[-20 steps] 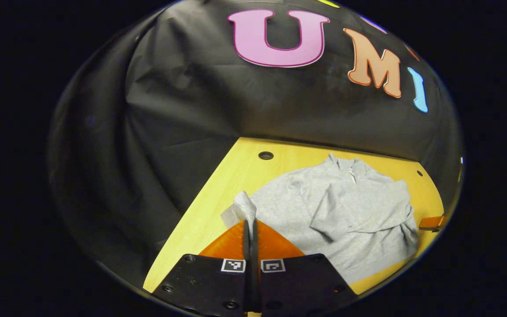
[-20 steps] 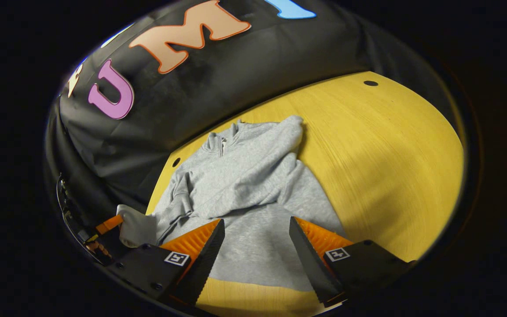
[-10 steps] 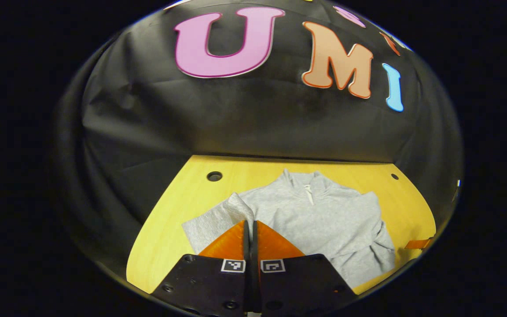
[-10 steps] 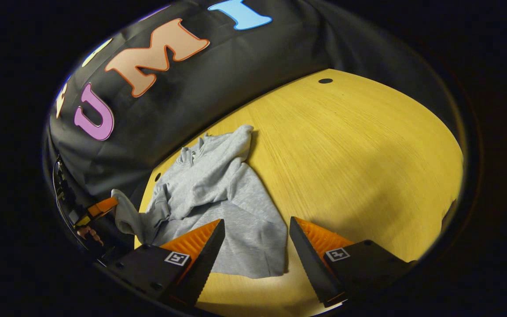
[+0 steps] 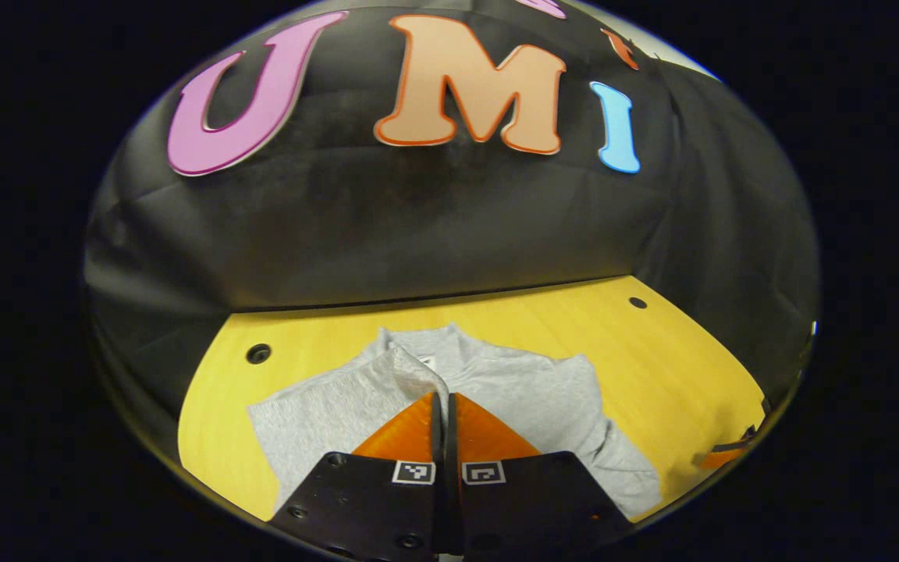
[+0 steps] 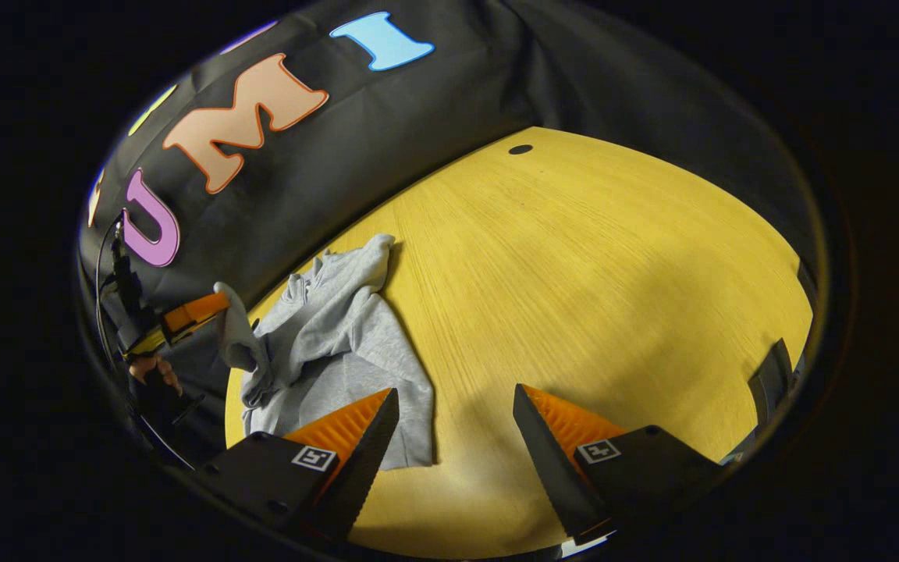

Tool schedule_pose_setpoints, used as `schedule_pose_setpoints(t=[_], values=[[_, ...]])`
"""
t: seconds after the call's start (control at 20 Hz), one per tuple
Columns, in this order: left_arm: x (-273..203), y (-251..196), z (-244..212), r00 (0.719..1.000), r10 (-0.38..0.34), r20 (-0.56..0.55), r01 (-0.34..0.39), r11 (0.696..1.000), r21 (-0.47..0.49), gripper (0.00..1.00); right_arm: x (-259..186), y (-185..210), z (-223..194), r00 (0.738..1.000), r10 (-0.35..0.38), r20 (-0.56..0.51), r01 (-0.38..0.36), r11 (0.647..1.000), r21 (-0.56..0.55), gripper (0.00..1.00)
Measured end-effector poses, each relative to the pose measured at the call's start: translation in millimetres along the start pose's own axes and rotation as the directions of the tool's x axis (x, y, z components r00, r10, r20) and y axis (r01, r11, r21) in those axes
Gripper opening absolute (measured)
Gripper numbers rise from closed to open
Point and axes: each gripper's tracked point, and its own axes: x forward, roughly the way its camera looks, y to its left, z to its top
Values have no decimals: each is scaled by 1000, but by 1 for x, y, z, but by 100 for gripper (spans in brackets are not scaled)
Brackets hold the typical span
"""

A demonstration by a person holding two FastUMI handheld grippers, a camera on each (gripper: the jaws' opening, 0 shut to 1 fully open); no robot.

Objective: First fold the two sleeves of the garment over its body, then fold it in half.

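A grey sweatshirt (image 5: pixel 527 398) lies on the yellow table (image 5: pixel 652 351), its collar toward the back wall. My left gripper (image 5: pixel 443 398) is shut on the cuff of one sleeve (image 5: pixel 410 371), lifted above the garment's body. In the right gripper view the sweatshirt (image 6: pixel 340 328) lies at the left, with the other sleeve folded across its chest. There the left gripper (image 6: pixel 207 308) holds the raised sleeve cuff (image 6: pixel 235 332). My right gripper (image 6: pixel 456 398) hangs open above bare table, just right of the garment's hem, holding nothing.
The booth's black cloth wall (image 5: pixel 418 226) stands close behind the table. Round holes (image 5: pixel 258 353) sit near the table's back corners (image 6: pixel 520 149). A wide stretch of bare wood (image 6: pixel 613 273) spreads to the right of the garment. A hand (image 6: pixel 154 375) holds the left gripper.
My left gripper has carried the sleeve cuff up and over toward the garment's body. My right gripper has drifted right, off the hem and over bare table, still open.
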Motion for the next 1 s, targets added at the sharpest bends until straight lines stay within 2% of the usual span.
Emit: schedule_pose_setpoints(t=[0.2,0.35,0.4,0.45,0.55,0.65,0.7,0.75,1.0], values=[[33,-40,-28,995,-39,-90,37,999,-14,0,-7,-15,-1,1000,-20,1,20,1000,4,96],[53,-43,-52,986,-26,-163,28,1000,9,0,-10,-16,2,1000,-18,5,18,1000,-9,96],[51,-48,-58,981,-58,-184,59,998,5,0,-10,-13,1,1000,-12,2,12,1000,-11,96],[51,-54,-59,978,-87,-191,85,996,-16,18,-9,-10,0,1000,-5,-1,5,1000,-18,96],[43,-59,-61,973,-130,-191,119,991,-65,39,-5,-1,0,1000,11,-6,-11,999,-44,96],[31,-54,-53,979,-130,-158,115,988,-103,76,-1,9,-1,1000,28,-11,-29,997,-74,96],[27,-49,-47,983,-125,-131,109,987,-122,89,0,15,-1,999,38,-16,-39,995,-89,96],[20,-43,-43,987,-116,-107,100,985,-138,96,2,20,-1,999,46,-20,-48,994,-103,96],[-26,11,-38,999,-11,-39,7,993,-114,95,12,45,-6,996,79,-45,-86,980,-182,96]])
